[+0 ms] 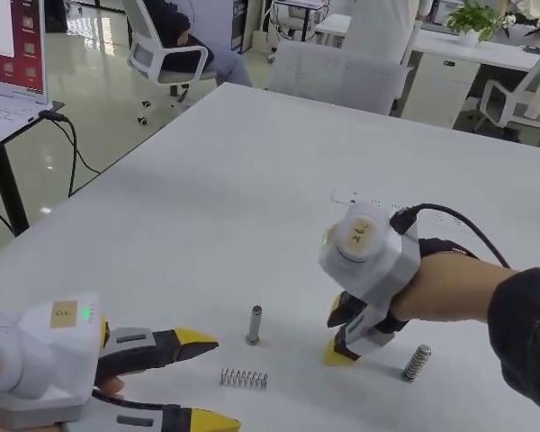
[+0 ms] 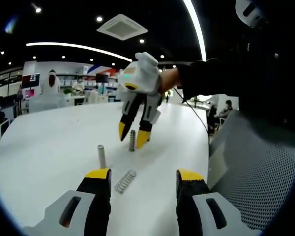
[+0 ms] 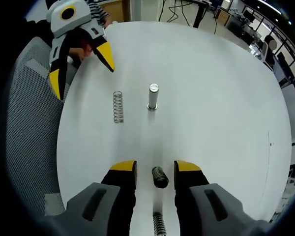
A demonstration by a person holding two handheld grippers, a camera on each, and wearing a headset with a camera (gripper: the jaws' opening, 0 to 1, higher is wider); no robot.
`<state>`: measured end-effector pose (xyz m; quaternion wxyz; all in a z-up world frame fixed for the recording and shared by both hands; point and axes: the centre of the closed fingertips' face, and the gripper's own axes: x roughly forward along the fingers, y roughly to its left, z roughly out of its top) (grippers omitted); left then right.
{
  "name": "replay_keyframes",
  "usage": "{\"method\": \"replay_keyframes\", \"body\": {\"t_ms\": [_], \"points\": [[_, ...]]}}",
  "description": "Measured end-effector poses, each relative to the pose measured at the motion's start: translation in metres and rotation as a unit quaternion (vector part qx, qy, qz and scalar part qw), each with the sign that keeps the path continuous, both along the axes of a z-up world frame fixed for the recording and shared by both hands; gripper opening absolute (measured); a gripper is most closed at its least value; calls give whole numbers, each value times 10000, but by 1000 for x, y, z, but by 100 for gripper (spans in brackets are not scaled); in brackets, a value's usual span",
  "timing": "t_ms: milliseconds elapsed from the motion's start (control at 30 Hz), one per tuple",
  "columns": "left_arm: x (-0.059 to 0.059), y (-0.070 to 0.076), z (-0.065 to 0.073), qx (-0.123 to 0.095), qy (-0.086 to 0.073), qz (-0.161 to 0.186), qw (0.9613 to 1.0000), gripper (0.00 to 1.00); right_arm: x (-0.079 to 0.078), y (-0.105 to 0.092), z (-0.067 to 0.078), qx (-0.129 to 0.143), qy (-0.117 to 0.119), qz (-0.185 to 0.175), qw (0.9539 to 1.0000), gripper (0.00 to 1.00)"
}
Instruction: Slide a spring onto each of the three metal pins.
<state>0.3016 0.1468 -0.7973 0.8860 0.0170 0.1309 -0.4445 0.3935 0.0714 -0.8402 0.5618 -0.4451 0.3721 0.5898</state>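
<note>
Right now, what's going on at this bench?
A person works a handheld gripper in each hand over a white table. The open right gripper straddles an upright steel coil spring, which seems to sit on a pin already. A second upright spring stands just behind its jaws. The open left gripper points at a loose steel spring that lies flat near the bare silver metal pin, not yet gripped.

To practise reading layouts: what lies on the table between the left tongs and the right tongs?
Between the left tongs and the right tongs are a loose spring lying flat and a bare upright pin, clearest in the head view.
</note>
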Motion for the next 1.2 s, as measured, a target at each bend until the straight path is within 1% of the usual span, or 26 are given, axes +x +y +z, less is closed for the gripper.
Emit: {"method": "replay_keyframes", "body": {"t_ms": [233, 600, 1200], "points": [[1, 1, -2, 20, 1, -7, 10000, 48, -9, 11, 6, 111, 38, 118, 9999, 29], [-1, 1, -2, 42, -12, -19, 10000, 47, -25, 19, 5, 59, 100, 310, 9995, 27], [-2, 2, 0, 49, -24, -21, 10000, 46, -46, 37, 3, 102, 251, 537, 9982, 22]]}}
